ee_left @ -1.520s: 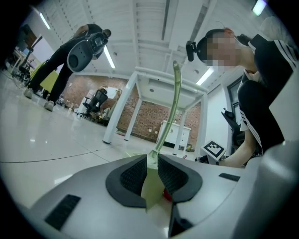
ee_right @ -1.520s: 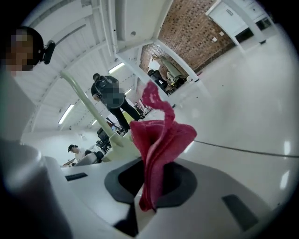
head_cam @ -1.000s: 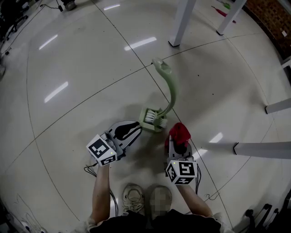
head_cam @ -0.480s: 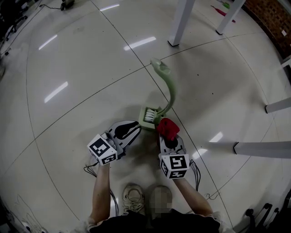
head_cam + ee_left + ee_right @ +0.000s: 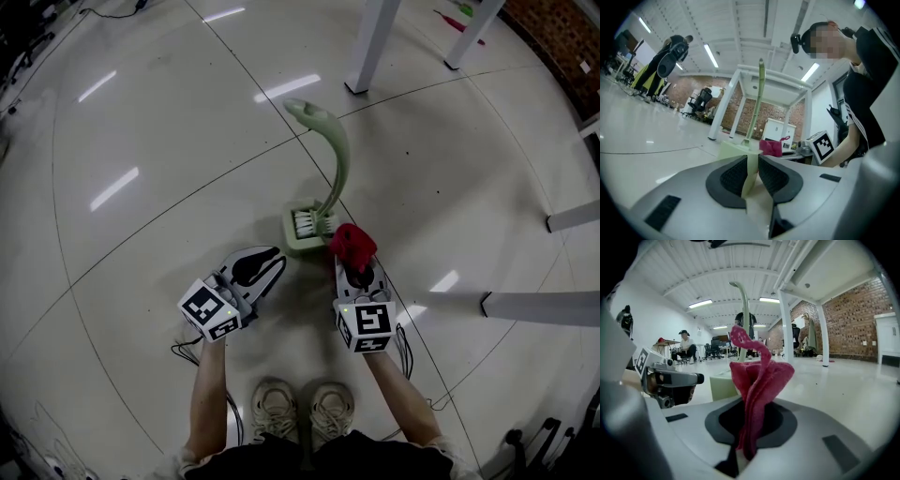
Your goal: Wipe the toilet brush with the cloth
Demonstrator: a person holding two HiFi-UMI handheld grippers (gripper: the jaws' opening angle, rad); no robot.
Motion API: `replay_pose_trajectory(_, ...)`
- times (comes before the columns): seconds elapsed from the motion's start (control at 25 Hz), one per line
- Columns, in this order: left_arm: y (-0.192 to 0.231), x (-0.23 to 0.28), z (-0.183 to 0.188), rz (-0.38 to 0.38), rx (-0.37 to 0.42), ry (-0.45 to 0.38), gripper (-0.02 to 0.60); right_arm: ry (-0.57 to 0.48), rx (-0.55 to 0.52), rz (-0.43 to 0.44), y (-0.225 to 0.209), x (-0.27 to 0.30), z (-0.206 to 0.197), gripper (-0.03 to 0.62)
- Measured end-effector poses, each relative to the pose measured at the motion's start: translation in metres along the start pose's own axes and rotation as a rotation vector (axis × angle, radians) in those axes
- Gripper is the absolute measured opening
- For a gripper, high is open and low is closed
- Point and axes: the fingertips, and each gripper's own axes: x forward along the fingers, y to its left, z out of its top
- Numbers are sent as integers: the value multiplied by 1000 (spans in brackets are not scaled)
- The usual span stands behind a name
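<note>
Sliding closer than a moment ago, the right hand-held gripper (image 5: pixel 359 272) is bringing the red cloth (image 5: pixel 352 244) right up beside the pale green base (image 5: pixel 298 246) of the toilet brush (image 5: pixel 336 173), and the top of the brush's curved handle is now sitting further left in the head view. This hand-held gripper is squeezing a bunched fold of the cloth, with the rest sticking up past its tips. The left hand-held gripper (image 5: pixel 752 161) is nearly closed and is pinching a thin green edge of the base, keeping it steady. The brush is standing on the shiny floor (image 5: pixel 169 141), just in front of both tips. Things could be going wrong in a few ways. That thin edge is giving the left pads little to hold, so a hard push from the cloth could be making it slip out, and the tall handle could be tipping over. The cloth is only being held by one fold, so rubbing hard could be pulling it loose. No brand, label or words are showing; only black and white square patterns are showing on the marker cubes (image 5: pixel 364 326).
</note>
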Motion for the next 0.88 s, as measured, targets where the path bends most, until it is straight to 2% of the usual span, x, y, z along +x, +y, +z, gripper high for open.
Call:
replay_pose_trajectory(0.16,16,-14,6,73,-12,-34,51,-15,82,27,16,-10,-7,31)
replay_pose_trajectory(0.88,39,-51,-1,158,-52,-45,51,28,-8,201,107,12,-10,31)
